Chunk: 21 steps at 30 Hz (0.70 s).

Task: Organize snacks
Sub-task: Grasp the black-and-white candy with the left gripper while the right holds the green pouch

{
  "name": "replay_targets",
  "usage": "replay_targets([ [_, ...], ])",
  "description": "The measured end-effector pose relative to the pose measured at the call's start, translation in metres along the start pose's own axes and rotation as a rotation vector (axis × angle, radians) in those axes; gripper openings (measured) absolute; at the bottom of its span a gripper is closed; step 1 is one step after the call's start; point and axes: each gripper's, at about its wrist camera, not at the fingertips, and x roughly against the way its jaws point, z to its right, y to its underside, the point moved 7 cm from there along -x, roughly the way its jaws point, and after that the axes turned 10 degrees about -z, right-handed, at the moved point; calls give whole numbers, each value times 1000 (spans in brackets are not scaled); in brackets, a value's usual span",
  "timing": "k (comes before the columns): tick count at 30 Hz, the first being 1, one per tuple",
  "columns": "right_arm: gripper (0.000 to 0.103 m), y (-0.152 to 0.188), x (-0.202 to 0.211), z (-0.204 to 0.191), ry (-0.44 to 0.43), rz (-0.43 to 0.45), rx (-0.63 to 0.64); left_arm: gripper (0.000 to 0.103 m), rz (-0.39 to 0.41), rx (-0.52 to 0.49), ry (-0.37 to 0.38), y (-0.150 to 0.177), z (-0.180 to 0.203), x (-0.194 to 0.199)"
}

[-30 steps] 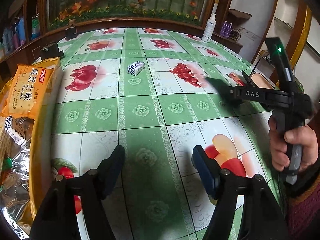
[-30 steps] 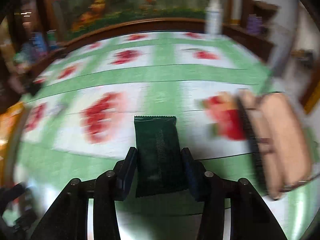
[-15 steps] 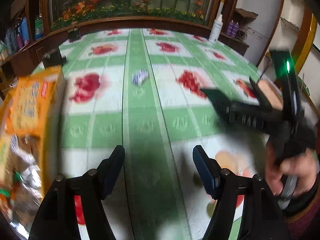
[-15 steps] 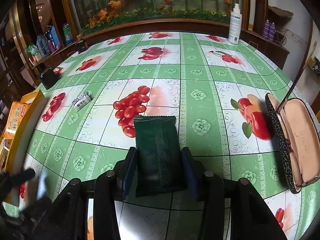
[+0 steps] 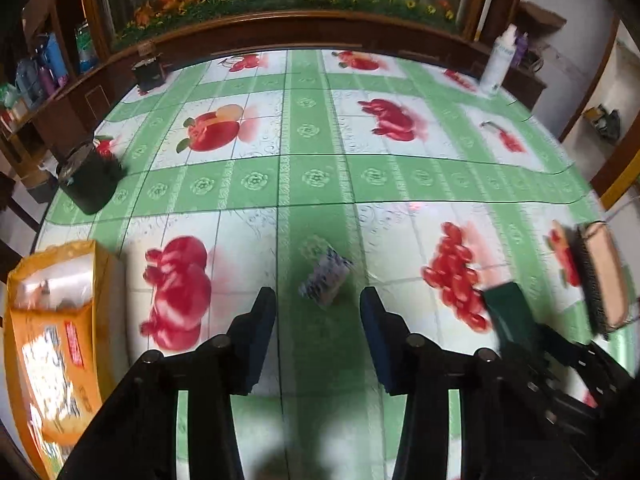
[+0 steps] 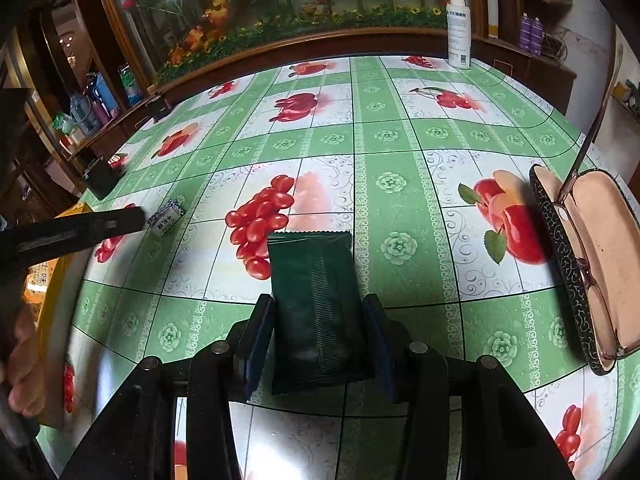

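Right wrist view: the right gripper [image 6: 318, 336] sits at lower centre of the frame, its two jaws partly apart and closed against the sides of one dark green snack packet [image 6: 314, 308]. The packet stands lengthwise between the pads, its serrated top edge toward frame centre.

One small white-and-blue snack packet [image 6: 166, 220] lies on the table [image 6: 400, 152] at middle left of this view. The tip of the left gripper [image 6: 120, 220] reaches in from the left edge, just beside this packet. Contact cannot be confirmed.

Left wrist view: the left gripper [image 5: 318, 312] occupies lower centre. Its jaws are closing. The same small packet [image 5: 326, 280], blurred here, lies on the table just beyond the two fingertips, not between the pads. Nothing is held.

One orange snack bag [image 5: 56, 344] lies at lower left of the left wrist view, with printed lettering on its face. Its mouth appears open at the upper end.

Count of other items:
- One open glasses case [image 6: 592, 264], right edge of the right wrist view, lid raised, with one pair of glasses resting in it.
- One white spray bottle [image 6: 458, 26], upper right, at the far table edge.
- Two dark boxes [image 5: 90, 178], at the left table edge in the left wrist view.

The tablecloth is green-and-white check with red fruit prints.
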Motion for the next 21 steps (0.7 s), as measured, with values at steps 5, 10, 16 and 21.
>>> replay_targets([
  [5, 49, -1, 0, 1, -7, -6, -3, 43, -15, -24, -30, -11, 4, -17],
  [10, 49, -2, 0, 1, -13, -9, 0, 18, -12, 0, -32, -13, 6, -29],
  [16, 49, 0, 0, -2, 13, -8, 27, 18, 42, 56, -28, 25, 1, -14],
  [21, 49, 2, -3, -11, 77, 0, 82, 18, 112, 61, -52, 63, -1, -2],
])
